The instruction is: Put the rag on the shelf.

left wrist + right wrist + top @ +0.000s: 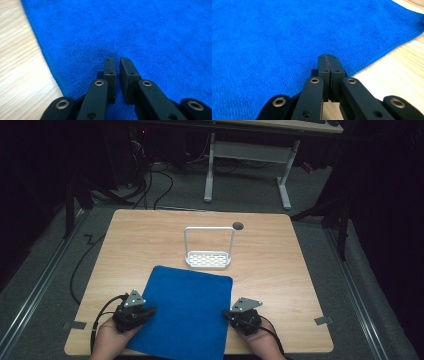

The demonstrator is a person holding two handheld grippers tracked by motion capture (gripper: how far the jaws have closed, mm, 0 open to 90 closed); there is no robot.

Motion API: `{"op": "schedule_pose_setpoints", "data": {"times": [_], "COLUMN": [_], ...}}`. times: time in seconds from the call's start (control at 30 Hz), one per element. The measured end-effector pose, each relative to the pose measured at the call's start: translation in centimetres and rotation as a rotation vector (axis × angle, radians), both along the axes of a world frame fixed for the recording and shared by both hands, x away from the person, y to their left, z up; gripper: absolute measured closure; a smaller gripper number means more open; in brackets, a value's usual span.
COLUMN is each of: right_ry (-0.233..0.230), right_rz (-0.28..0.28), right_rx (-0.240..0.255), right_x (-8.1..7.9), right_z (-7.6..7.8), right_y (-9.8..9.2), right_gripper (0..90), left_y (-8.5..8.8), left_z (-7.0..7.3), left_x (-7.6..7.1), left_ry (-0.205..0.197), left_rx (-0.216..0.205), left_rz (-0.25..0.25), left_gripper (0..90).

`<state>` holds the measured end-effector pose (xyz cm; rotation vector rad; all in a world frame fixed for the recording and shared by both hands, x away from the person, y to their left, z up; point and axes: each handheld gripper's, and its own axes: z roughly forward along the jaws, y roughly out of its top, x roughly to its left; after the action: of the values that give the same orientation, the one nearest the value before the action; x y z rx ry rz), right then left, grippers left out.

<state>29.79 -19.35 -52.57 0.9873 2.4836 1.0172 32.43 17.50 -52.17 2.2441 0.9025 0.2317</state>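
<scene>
A blue cloth (pixel 185 312) lies flat on the near half of the wooden table (pixel 145 240). My left gripper (pixel 150 311) rests at the cloth's left edge, pointing inward. In the left gripper view the jaws (pixel 117 60) stand a narrow gap apart over the cloth (pixel 150 30), with nothing between them. My right gripper (pixel 226 313) sits at the cloth's right edge, pointing inward. Its jaws (pixel 328 57) are pressed together just above the cloth (pixel 274 32), near its hem, and no fabric shows between the pads.
A small white rack (pixel 208 260) with a perforated base and a tall handle stands just beyond the cloth. A dark round spot (pixel 238 225) marks the table's far side. Bare wood (pixel 20 75) lies left of the cloth. A white desk frame (pixel 247 155) stands on the floor beyond.
</scene>
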Motion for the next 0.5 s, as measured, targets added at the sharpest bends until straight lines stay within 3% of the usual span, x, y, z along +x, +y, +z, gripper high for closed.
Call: {"op": "schedule_pose_setpoints", "data": {"times": [0.5], "right_ry": [0.001], "right_rz": [-0.110], "right_rx": [-0.013], "right_x": [-1.5], "right_z": [0.2], "right_y": [-5.3], "right_gripper": [90.0], "left_y": [-4.6], "left_z": [-0.1], "left_x": [-1.7], "left_ry": [0.006], "left_rx": [-0.028], "left_rz": [-0.162], "left_gripper": [83.8]}}
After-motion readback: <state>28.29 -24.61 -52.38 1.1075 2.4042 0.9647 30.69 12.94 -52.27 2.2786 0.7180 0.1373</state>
